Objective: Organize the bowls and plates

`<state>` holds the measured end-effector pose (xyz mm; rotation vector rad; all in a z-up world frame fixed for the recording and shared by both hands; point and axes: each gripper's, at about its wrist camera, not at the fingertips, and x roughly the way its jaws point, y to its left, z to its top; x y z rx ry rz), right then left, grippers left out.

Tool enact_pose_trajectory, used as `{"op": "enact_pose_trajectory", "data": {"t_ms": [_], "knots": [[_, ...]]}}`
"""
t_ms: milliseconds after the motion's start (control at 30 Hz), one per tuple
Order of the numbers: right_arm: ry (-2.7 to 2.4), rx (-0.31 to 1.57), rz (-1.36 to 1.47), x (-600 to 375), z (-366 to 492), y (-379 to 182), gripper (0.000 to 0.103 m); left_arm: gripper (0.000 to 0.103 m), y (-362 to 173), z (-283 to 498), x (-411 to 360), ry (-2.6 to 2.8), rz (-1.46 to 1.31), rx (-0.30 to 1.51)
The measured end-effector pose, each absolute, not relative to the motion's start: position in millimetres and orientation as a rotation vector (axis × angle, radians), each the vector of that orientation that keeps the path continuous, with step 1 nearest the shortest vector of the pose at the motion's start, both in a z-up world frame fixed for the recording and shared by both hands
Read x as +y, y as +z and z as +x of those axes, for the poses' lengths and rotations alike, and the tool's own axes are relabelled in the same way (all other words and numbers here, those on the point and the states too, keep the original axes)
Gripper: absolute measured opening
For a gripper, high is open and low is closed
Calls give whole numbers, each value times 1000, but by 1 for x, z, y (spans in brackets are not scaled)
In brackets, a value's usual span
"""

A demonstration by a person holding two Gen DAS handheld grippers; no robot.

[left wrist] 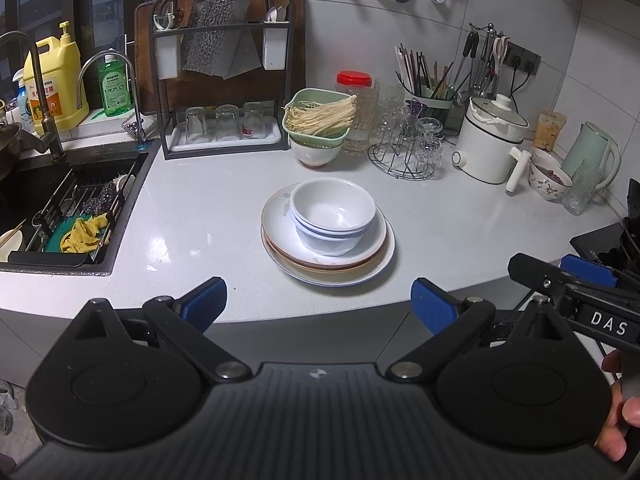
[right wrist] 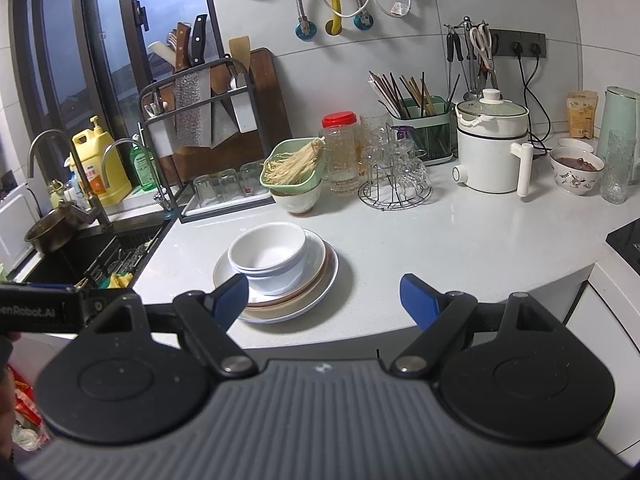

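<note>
A stack of white bowls (left wrist: 332,216) sits nested on a stack of plates (left wrist: 374,266) in the middle of the white counter; both also show in the right wrist view, bowls (right wrist: 270,256) on plates (right wrist: 320,284). My left gripper (left wrist: 320,308) is open and empty, held back at the counter's front edge, in front of the stack. My right gripper (right wrist: 324,300) is open and empty, at the front edge to the right of the stack. Its arm (left wrist: 576,292) shows at the right of the left wrist view.
A sink (left wrist: 60,208) with a rack lies at the left. A black dish rack (left wrist: 224,80) with glasses stands behind. A green basket of noodles (left wrist: 320,116) on a bowl, a glass holder (left wrist: 404,148), a white pot (left wrist: 492,144) and a patterned bowl (left wrist: 550,178) line the back.
</note>
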<state>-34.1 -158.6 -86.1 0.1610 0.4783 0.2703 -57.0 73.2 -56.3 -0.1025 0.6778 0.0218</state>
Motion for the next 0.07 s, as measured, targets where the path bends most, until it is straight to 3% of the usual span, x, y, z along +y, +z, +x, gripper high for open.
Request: {"op": "enact_pose_trajectory", "data": {"t_ms": [67], "knots": [[273,475,153,-158,-35,-85,84,100,-56,-57,73,18,-100,677]]}}
